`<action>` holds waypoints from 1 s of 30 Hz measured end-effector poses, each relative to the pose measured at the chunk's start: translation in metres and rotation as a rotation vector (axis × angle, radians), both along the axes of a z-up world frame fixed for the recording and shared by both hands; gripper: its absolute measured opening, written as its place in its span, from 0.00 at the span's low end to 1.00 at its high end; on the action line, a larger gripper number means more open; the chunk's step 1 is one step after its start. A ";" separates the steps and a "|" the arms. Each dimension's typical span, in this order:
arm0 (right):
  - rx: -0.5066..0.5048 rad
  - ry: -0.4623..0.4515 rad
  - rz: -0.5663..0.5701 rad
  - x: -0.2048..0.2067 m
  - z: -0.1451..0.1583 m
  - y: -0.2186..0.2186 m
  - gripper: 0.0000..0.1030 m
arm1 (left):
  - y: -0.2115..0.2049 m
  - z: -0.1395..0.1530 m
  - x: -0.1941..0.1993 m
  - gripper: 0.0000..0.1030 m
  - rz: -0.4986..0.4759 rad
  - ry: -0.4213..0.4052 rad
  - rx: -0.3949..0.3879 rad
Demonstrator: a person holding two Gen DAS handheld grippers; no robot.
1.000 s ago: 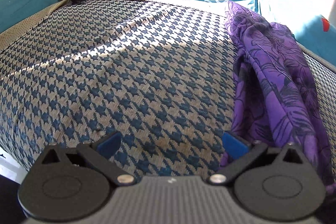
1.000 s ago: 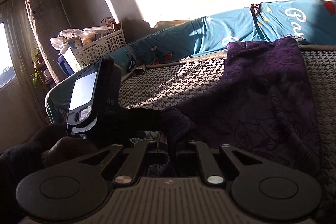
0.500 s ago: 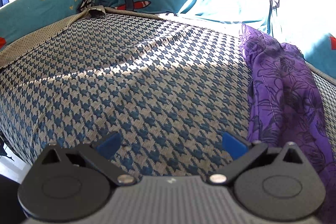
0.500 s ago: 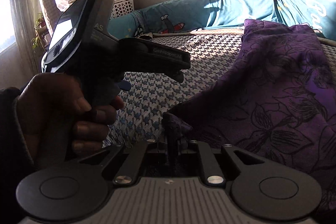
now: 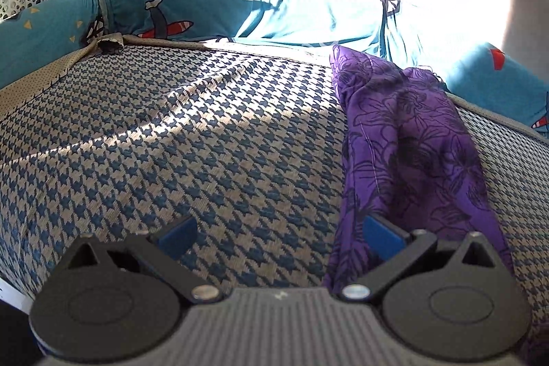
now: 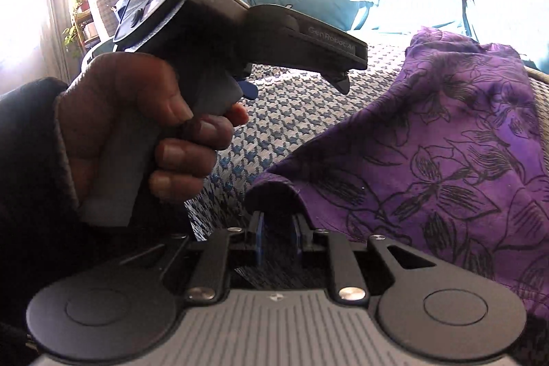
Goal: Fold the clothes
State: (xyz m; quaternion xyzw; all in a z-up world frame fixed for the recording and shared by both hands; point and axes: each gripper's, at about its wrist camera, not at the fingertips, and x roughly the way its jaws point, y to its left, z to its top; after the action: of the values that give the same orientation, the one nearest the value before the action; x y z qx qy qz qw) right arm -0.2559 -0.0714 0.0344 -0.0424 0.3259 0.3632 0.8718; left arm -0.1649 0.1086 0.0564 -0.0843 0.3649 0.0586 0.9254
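Setting down a fold, by the look of it: found the purple cloth (image 6: 429, 160) heaped lengthwise on the right part of the bed (image 5: 206, 143), its near corner arched over the tips of the right tongs (image 6: 278, 239). Saw those tongs parted only narrowly, having just been opening, with a clear gap between the blue pads and no cloth pinched there, so judged the corner as released or very nearly so. Saw the left tongs (image 5: 279, 232) spread wide and empty over the bed, the right-hand pad (image 5: 381, 232) just against the cloth's left edge, gripping nothing. Judged the fold far from neat: bunched, wrinkled, no flat layers. Called next for drawing the right tongs clear without dragging the corner, then closing the left tongs on the near edge to pull it flat before another fold.
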 end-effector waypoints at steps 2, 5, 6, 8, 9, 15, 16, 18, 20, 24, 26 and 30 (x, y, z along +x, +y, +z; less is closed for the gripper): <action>0.002 -0.001 -0.044 -0.005 0.001 -0.014 0.17 | -0.008 -0.001 -0.002 1.00 -0.034 -0.008 0.001; -0.010 -0.014 -0.111 -0.008 0.005 -0.027 0.19 | -0.020 -0.003 -0.003 1.00 -0.082 -0.010 0.009; -0.021 -0.019 -0.135 -0.009 0.005 -0.031 0.19 | -0.023 -0.004 -0.003 1.00 -0.092 -0.008 0.010; -0.049 -0.028 -0.178 -0.012 0.005 -0.039 0.25 | -0.029 -0.005 -0.003 1.00 -0.110 -0.004 0.010; -0.064 -0.031 -0.196 -0.014 0.005 -0.042 0.26 | -0.031 -0.006 -0.003 1.00 -0.118 -0.003 0.009; -0.148 -0.070 -0.275 -0.016 0.002 -0.053 0.26 | -0.046 -0.012 -0.005 1.00 -0.170 0.016 0.015; -0.161 -0.080 -0.286 -0.016 0.002 -0.054 0.26 | -0.048 -0.013 -0.005 1.00 -0.178 0.020 0.015; -0.182 -0.080 -0.305 -0.015 0.002 -0.057 0.26 | -0.051 -0.016 -0.005 1.00 -0.193 0.031 0.014; -0.204 -0.074 -0.328 -0.016 0.000 -0.060 0.26 | -0.054 -0.019 -0.005 1.00 -0.208 0.044 0.015; -0.160 -0.006 -0.356 -0.013 -0.003 -0.070 0.26 | -0.060 -0.025 -0.005 1.00 -0.231 0.069 0.011; -0.114 0.033 -0.373 -0.011 -0.004 -0.076 0.26 | -0.062 -0.028 -0.004 1.00 -0.239 0.080 0.010; -0.033 0.087 -0.434 -0.006 -0.006 -0.088 0.26 | -0.063 -0.030 -0.005 1.00 -0.236 0.089 0.025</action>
State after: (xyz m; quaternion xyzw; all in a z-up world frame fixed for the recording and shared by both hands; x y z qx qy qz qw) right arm -0.2615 -0.1596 0.0284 0.0302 0.3708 0.1630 0.9138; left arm -0.1696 0.0460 0.0262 -0.0267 0.4123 -0.0423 0.9097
